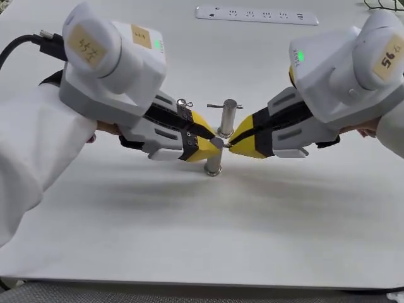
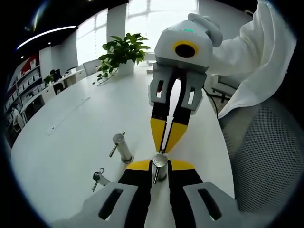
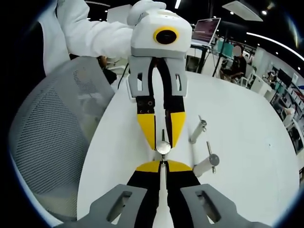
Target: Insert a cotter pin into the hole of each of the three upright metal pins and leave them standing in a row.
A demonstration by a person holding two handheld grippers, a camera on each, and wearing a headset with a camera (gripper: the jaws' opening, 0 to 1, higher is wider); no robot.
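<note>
My left gripper (image 1: 211, 142) (image 2: 160, 164) is shut on an upright metal pin (image 1: 213, 161) (image 2: 159, 167) (image 3: 164, 147) near the table's middle. Facing it, my right gripper (image 1: 231, 144) (image 3: 163, 165) is shut on a thin cotter pin (image 1: 224, 146) (image 2: 161, 151) whose tip meets the top of that pin. A second metal pin (image 1: 228, 115) (image 2: 121, 147) (image 3: 208, 164) stands just behind with a cotter pin across its head. A third pin (image 1: 184, 105) (image 2: 99, 177) (image 3: 199, 128) with a ringed cotter pin stands behind my left gripper, partly hidden.
A white power strip (image 1: 255, 14) lies at the table's far edge. A mesh office chair (image 2: 266, 156) (image 3: 57, 137) stands at the table's near side. A potted plant (image 2: 122, 50) sits at one far end of the long white table (image 1: 189, 221).
</note>
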